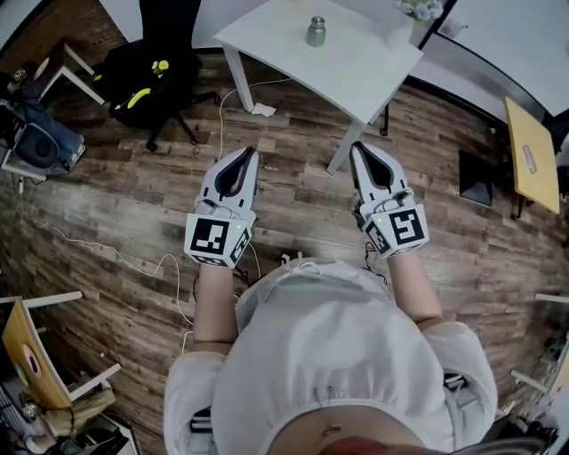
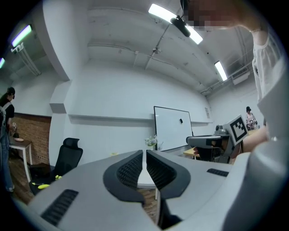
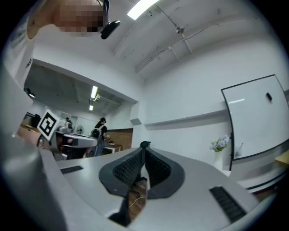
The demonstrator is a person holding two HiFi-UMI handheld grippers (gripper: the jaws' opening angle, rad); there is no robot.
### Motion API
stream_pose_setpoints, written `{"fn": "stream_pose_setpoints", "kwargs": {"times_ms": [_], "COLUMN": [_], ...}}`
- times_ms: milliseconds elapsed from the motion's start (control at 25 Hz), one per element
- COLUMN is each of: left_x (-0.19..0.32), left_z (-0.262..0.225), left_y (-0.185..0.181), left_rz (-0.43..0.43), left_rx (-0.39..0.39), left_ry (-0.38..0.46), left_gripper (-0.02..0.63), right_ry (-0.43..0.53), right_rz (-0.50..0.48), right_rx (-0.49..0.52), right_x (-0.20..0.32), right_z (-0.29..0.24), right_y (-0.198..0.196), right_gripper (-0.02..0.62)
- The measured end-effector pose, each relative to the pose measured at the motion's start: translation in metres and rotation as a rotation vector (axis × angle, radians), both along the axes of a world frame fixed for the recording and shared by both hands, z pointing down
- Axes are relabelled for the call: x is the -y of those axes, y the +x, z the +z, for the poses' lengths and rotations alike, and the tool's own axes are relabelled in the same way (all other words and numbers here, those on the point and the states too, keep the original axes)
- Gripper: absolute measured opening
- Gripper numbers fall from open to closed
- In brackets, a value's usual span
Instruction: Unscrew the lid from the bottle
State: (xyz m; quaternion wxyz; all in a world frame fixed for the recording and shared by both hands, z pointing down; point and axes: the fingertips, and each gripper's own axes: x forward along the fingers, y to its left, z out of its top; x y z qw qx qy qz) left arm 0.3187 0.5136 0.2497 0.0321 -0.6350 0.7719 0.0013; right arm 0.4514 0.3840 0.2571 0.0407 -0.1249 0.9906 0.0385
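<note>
The metal bottle (image 1: 316, 31) stands on the white table (image 1: 356, 62), well apart from both grippers. The left gripper (image 1: 246, 155) and right gripper (image 1: 359, 149) hang over the wooden floor (image 1: 107, 222), jaws pressed together and empty. A black office chair (image 1: 151, 75) stands to the table's left.

Two grippers, left gripper (image 1: 247, 154) and right gripper (image 1: 358, 147), one steel bottle (image 1: 316, 31), one white counter (image 1: 360, 67), one black office chair (image 1: 147, 82), one whiteboard (image 2: 173, 127)

Office chair (image 1: 169, 93) near white table (image 1: 356, 67), flowers (image 1: 418, 9) perhaps.
</note>
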Motion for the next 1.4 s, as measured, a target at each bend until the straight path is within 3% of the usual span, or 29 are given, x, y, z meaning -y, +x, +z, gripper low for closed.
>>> {"fn": "stream_pose_setpoints", "kwargs": {"times_ms": [40, 120, 160, 480, 800, 1120, 1400], "left_x": [-0.003, -0.006, -0.008, -0.008, 0.036, 0.155, 0.268], "left_z": [-0.002, -0.004, -0.003, 0.017, 0.034, 0.022, 0.045], "left_y": [-0.003, -0.008, -0.012, -0.047, -0.127, -0.217, -0.262], "left_rz": [0.001, -0.003, -0.008, -0.035, -0.113, -0.08, -0.001], "left_rx": [-0.019, -0.053, -0.056, -0.013, -0.017, -0.019, -0.031], "left_ry": [0.026, 0.059, 0.06, -0.012, -0.055, -0.061, -0.103], "left_gripper": [0.046, 0.376, 0.377, 0.379, 0.377, 0.379, 0.377], "right_ry": [-0.002, -0.003, -0.007, -0.067, -0.062, -0.113, -0.103], "right_rz": [0.025, 0.045, 0.054, 0.009, -0.069, -0.049, -0.017], "right_rx": [0.008, 0.0, -0.004, -0.009, -0.06, -0.093, -0.138], "right_x": [0.002, 0.005, 0.008, 0.024, 0.097, 0.222, 0.304], "right_z": [0.0, 0.004, 0.005, 0.02, 0.043, 0.039, 0.056], "right_y": [-0.003, -0.011, -0.015, -0.055, -0.146, -0.228, -0.271], "right_gripper": [0.049, 0.431, 0.466, 0.485, 0.485, 0.483, 0.483]}}
